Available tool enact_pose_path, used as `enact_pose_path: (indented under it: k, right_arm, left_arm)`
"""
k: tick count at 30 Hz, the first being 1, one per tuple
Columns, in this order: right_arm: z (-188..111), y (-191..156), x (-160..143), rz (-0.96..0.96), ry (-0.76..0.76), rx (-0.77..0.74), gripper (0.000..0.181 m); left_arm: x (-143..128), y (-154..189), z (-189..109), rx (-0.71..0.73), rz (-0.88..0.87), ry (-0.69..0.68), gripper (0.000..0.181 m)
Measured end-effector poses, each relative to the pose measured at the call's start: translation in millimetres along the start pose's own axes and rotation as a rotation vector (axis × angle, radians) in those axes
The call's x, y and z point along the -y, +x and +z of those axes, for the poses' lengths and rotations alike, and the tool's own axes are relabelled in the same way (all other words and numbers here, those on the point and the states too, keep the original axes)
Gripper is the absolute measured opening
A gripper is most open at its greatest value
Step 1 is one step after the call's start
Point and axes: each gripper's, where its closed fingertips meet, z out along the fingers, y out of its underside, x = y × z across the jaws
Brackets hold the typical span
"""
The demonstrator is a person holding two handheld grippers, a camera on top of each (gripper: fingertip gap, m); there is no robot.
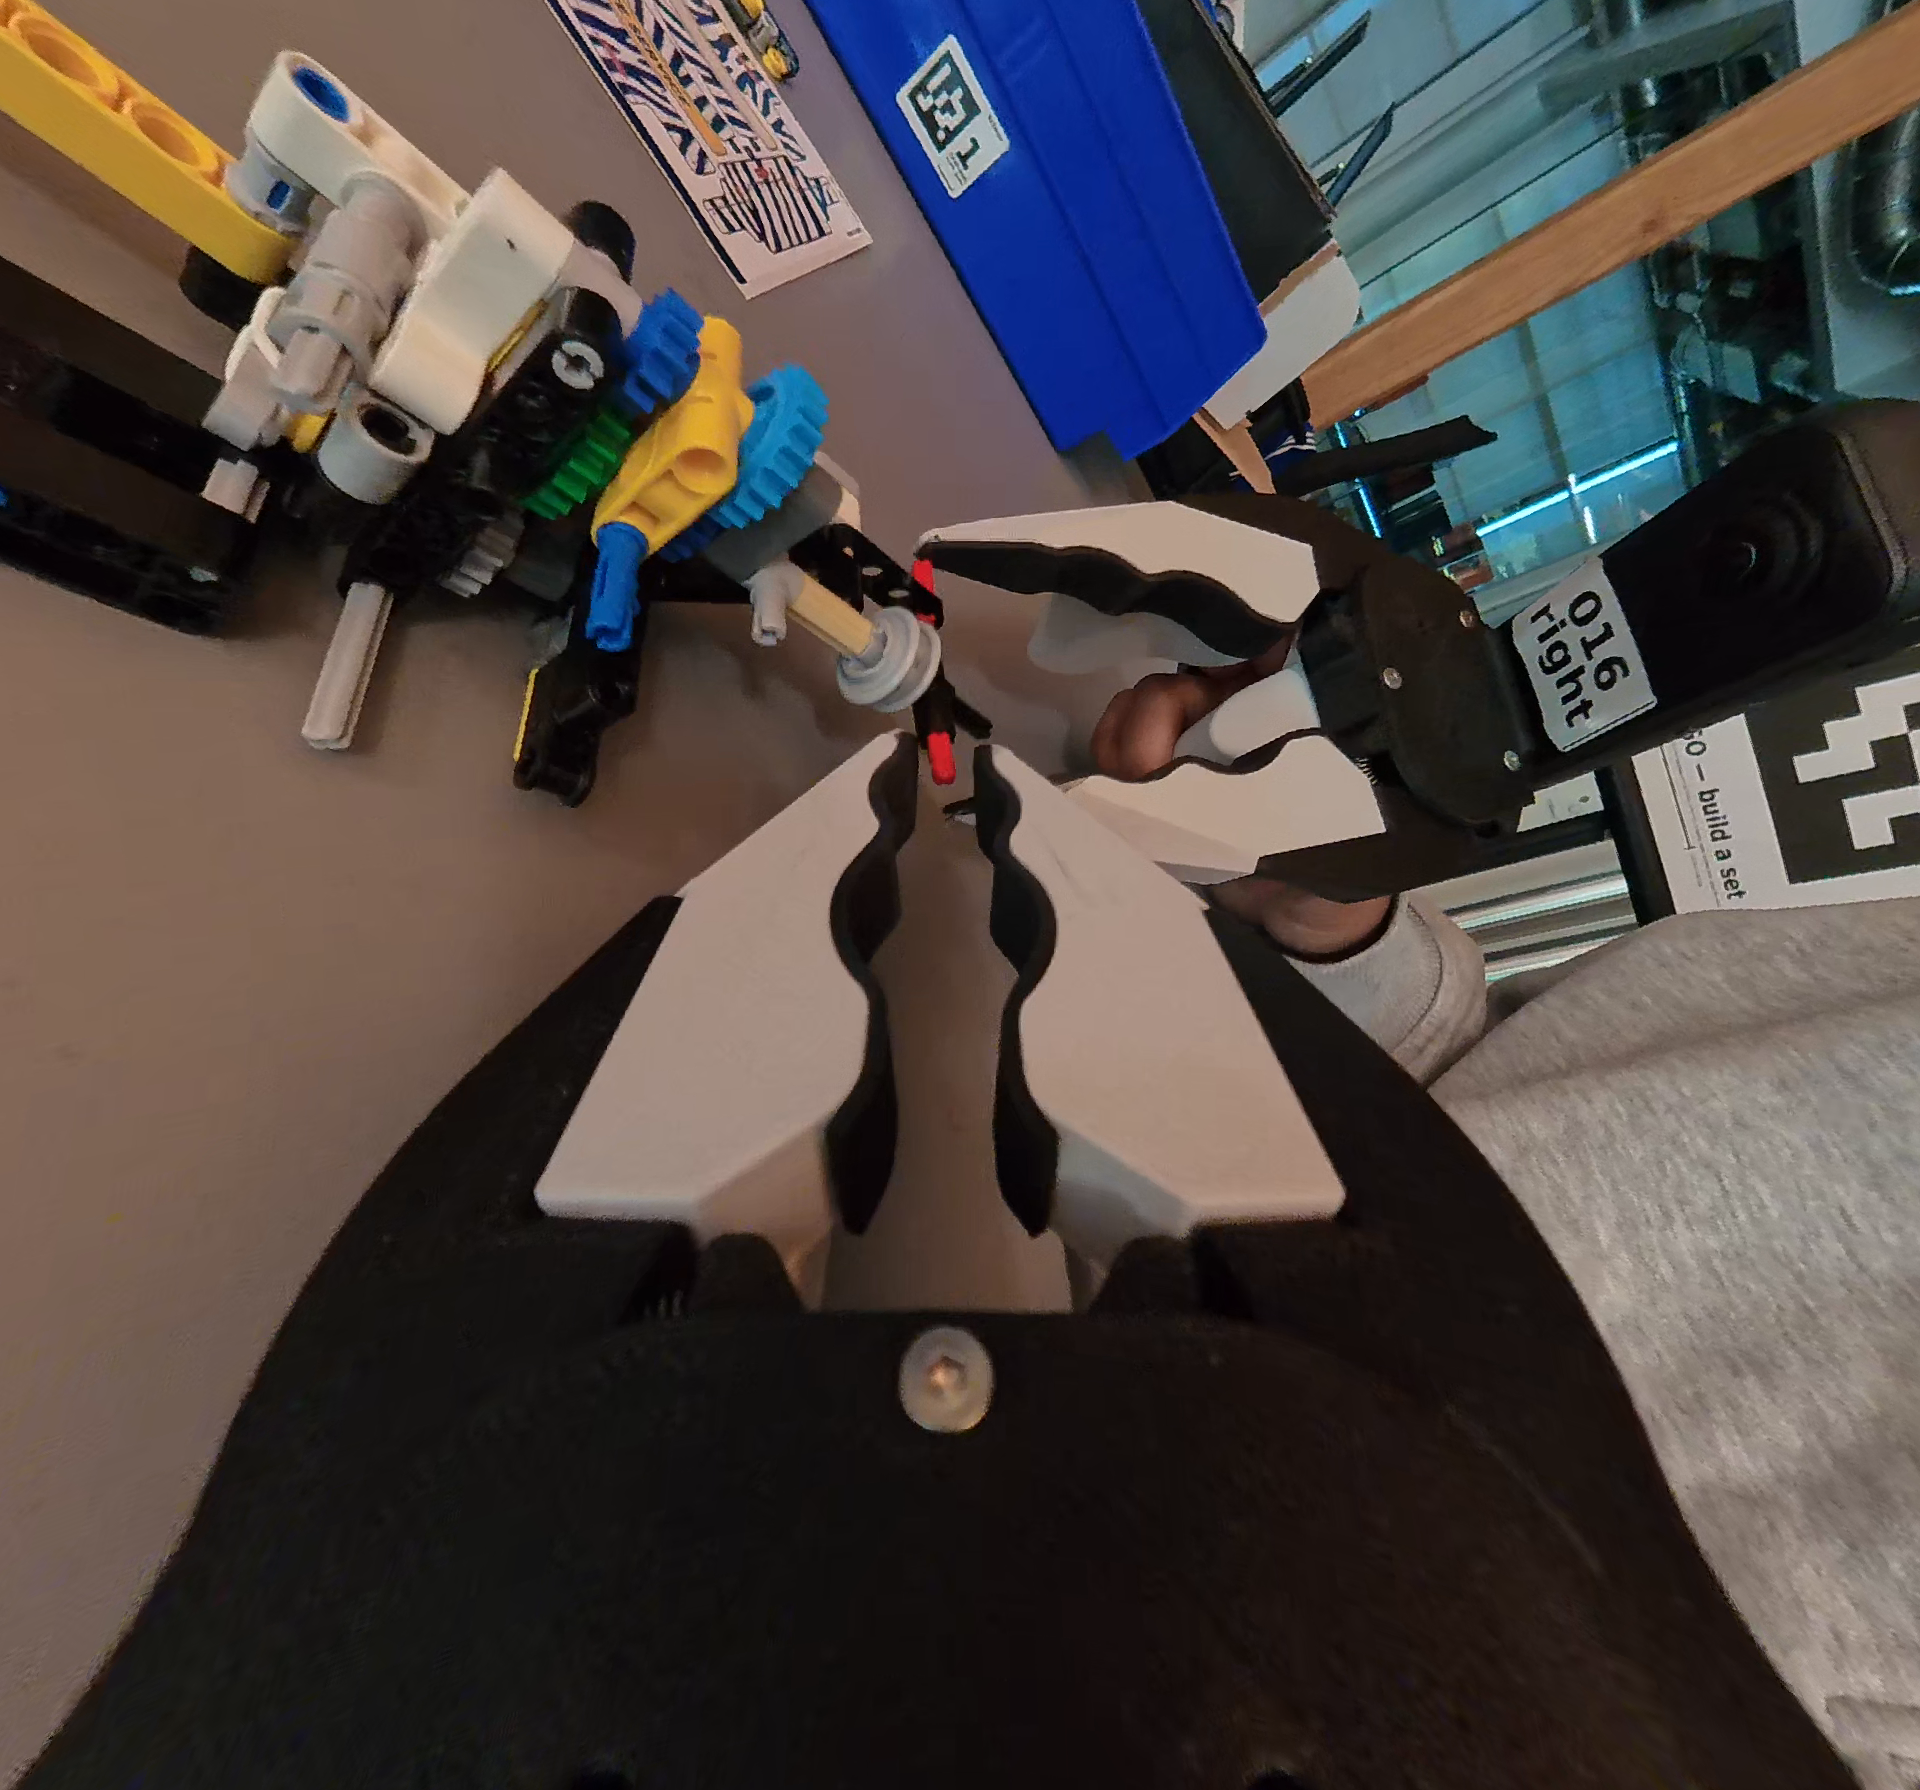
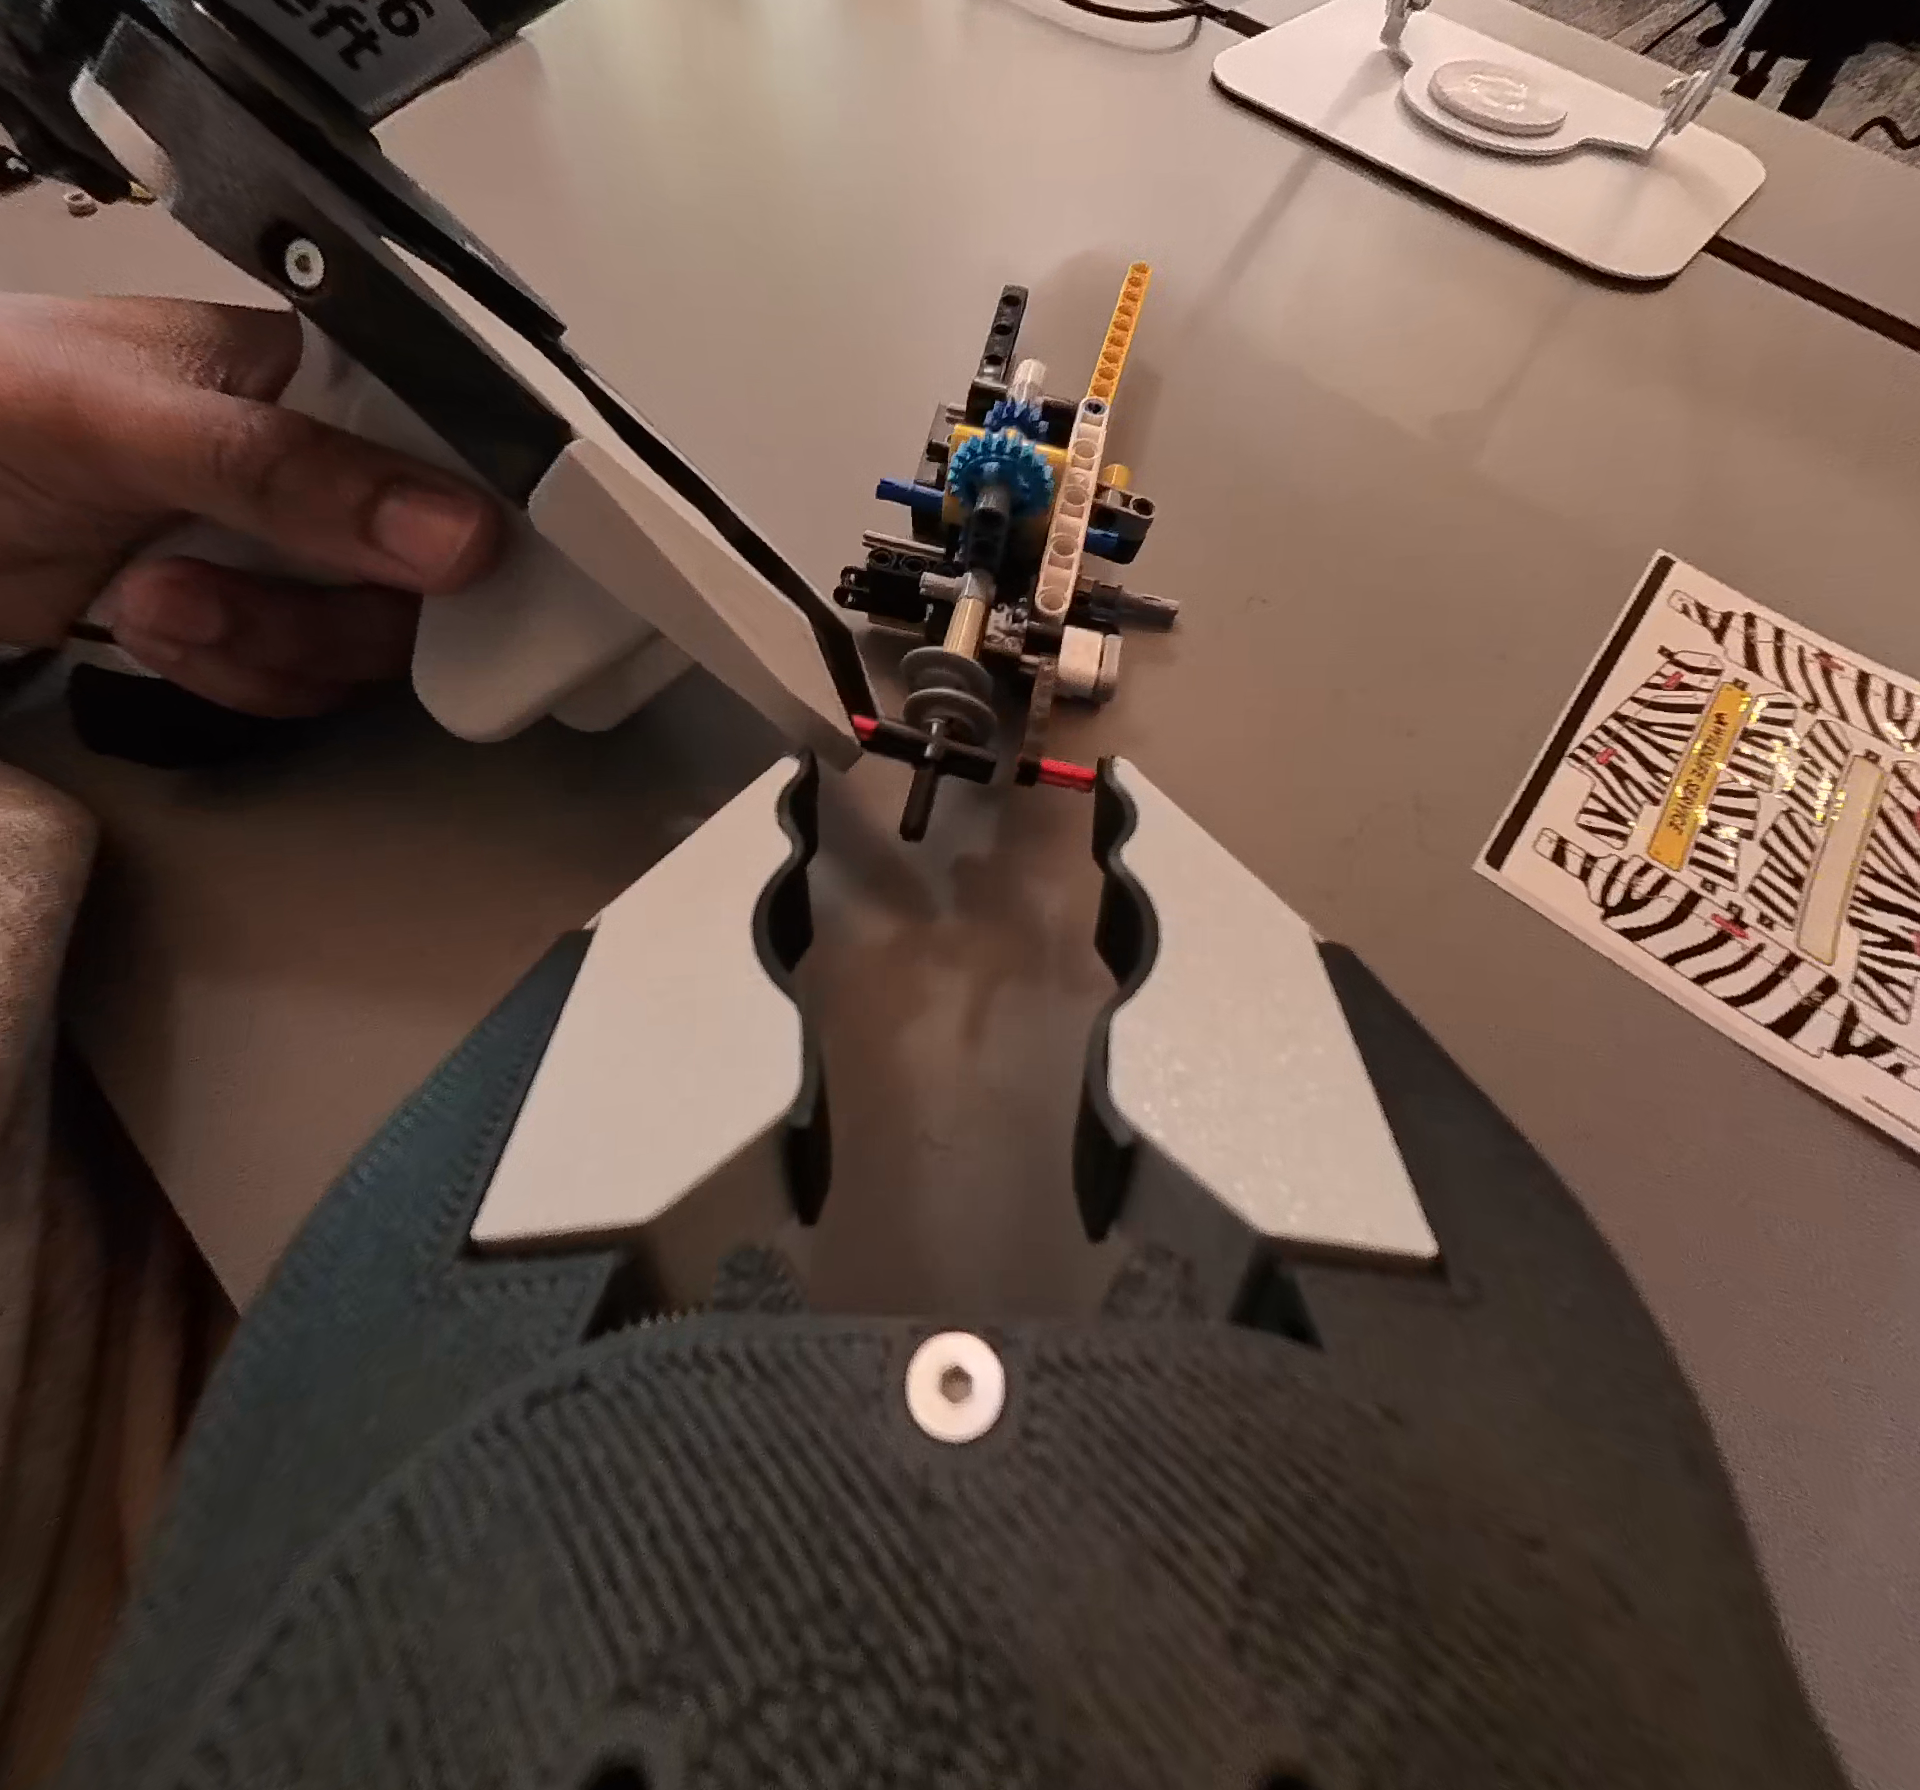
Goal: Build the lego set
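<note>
The partly built Lego model (image 2: pixel 1018 514) stands on the grey table (image 2: pixel 727 182), with blue gears, a yellow beam and white parts. It also shows in the left wrist view (image 1: pixel 520 390). A tan axle with a grey pulley (image 2: pixel 945 691) sticks out toward me. A thin black cross axle with red ends (image 2: pixel 1055 772) runs across its front. My left gripper (image 1: pixel 943 764) is closed to a narrow gap on one red end (image 1: pixel 940 753). My right gripper (image 2: pixel 956 784) is open wide, and its right fingertip (image 2: pixel 1107 779) touches the other red end.
A zebra-pattern sticker sheet (image 2: pixel 1714 857) lies to the right of the model. A blue bin (image 1: pixel 1039 130) stands beyond it. A white stand base (image 2: pixel 1486 130) sits at the back right. A hand (image 2: pixel 208 473) holds the left gripper. Left and right tips are no more than a few centimetres apart.
</note>
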Motion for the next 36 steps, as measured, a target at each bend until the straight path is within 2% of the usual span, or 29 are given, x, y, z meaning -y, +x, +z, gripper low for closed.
enact_pose_path:
  k: [9, 20, 22, 27, 31, 36]
  right_arm:
    - [-1, 5, 2, 0.029, 0.013, -0.018, 0.042]
    - [-8, 10, 7, 0.038, 0.052, -0.040, 0.038]
    - [-15, 10, 16, 0.028, 0.106, -0.044, 0.031]
    - [-26, -7, 33, -0.047, 0.202, 0.011, 0.000]
    - [-16, -18, 25, -0.086, 0.148, 0.046, 0.000]
    - [-6, -9, 13, -0.076, 0.078, -0.015, 0.004]
  left_arm:
    - [4, 4, -5, -0.065, -0.058, 0.014, 0.015]
    - [4, -3, -8, -0.023, -0.012, -0.003, 0.017]
    - [2, -3, -7, -0.013, 0.001, -0.010, 0.017]
    - [1, -5, -5, 0.010, 0.021, -0.018, 0.017]
    - [3, -6, -2, 0.020, 0.038, -0.018, 0.019]
    - [2, -6, 0, 0.021, 0.051, -0.034, 0.022]
